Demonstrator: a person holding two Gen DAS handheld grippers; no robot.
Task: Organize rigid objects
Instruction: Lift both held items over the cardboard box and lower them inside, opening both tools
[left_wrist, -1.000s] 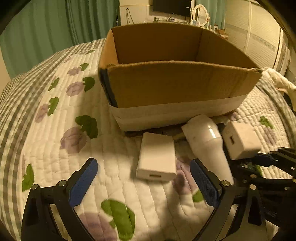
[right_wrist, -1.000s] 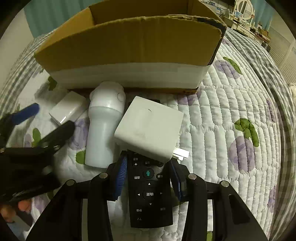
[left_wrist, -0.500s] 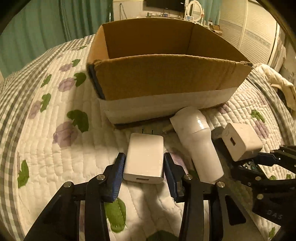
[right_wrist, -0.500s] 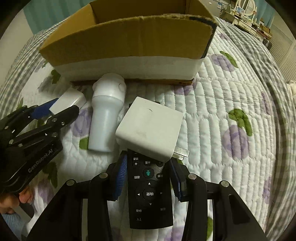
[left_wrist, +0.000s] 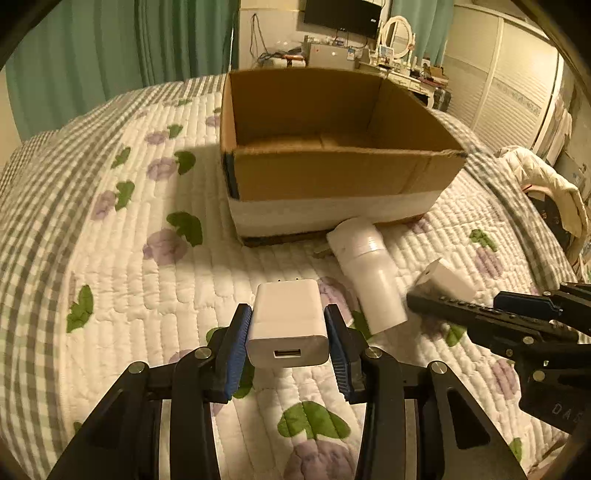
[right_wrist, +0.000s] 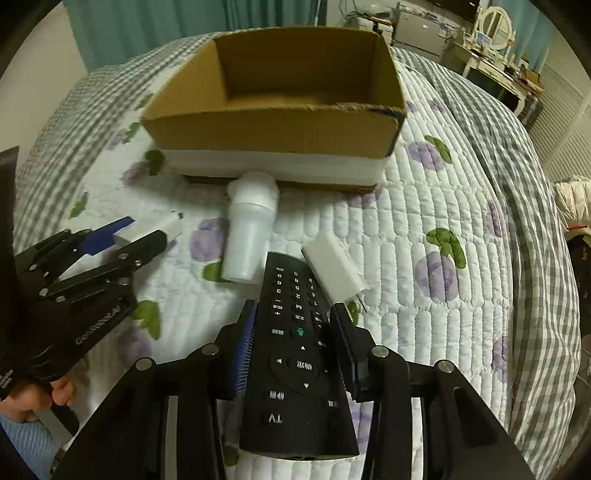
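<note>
Cardboard box (left_wrist: 332, 177) is the destination here, sitting open-topped on the quilted bed (left_wrist: 129, 240), and from what I can see inside it's got nothing in it yet.

Going left to right: the left gripper (left_wrist: 288, 339) is clamped on a white USB charger (left_wrist: 287, 325), blue pads pressing both flat sides, USB port facing the camera. It looks lifted off the quilt, though I can't be totally sure. Next over, a white bottle (left_wrist: 364, 280) lies on its side with its cap end right up against the box's front wall. Then a second white plug adapter (right_wrist: 334, 273) lies tilted just beside the remote, prongs pointing toward the camera. The right gripper (right_wrist: 293, 343) is squeezed onto a black TV remote (right_wrist: 295, 350) around its middle, far end sticking out toward the bottle.

My take on doing this well: both hands are loaded, so carry high enough to clear the front rim, which looks a bit ragged. Watch the remote's long nose so it doesn't knock the bottle or adapter. Lower inside before letting go, charger to one side and remote to the other, so they don't pile up.
</note>
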